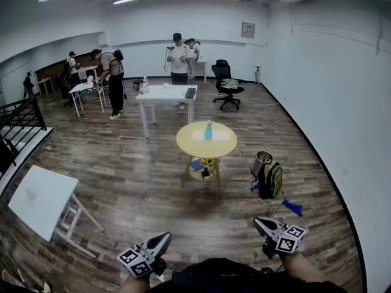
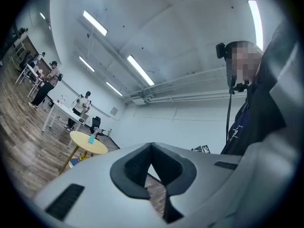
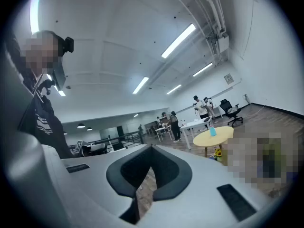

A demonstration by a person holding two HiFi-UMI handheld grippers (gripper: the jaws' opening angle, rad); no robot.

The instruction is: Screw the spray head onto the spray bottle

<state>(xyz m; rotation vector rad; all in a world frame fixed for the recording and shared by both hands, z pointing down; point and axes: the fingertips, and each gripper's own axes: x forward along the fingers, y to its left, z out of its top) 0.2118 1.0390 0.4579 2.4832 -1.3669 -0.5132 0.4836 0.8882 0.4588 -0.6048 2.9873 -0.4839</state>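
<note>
Setting: a large room with a wooden floor (image 1: 146, 182) and white walls, lit by ceiling strip lights.
Left gripper (image 1: 161, 240): held low at the near edge of the head view. Its jaws are seen pressed together in the left gripper view (image 2: 152, 156), and nothing is gripped between them.
Right gripper (image 1: 260, 224): held low at the near edge as well, well apart from the left one. Its jaws are clenched with nothing between them in the right gripper view (image 3: 149, 160).
Spray bottle (image 1: 208, 130): a pale blue bottle is stood upright about the middle of the round yellow table (image 1: 225, 142), well away from both grippers. It is too small for it to be told whether the head is seated. It is also seen in the left gripper view (image 2: 91, 138) and the right gripper view (image 3: 213, 132).
Under the round table: yellow flowers (image 1: 209, 162) are placed on a lower shelf.
Floor to the right of the round table: a metal bucket (image 1: 261, 162) is stood just beside a green and black backpack (image 1: 272, 180); a blue item (image 1: 292, 207) is lain nearer the camera.
Behind the round table: a white rectangular table (image 1: 165, 93) is set, with a black office chair (image 1: 226, 84) to its right.
Left of the view: a tilted white table (image 1: 38, 200) and a black railing (image 1: 21, 121) are seen.
People: one person (image 1: 179, 57) is stood behind the white rectangular table; another (image 1: 113, 81) is bent over a small table further left.
</note>
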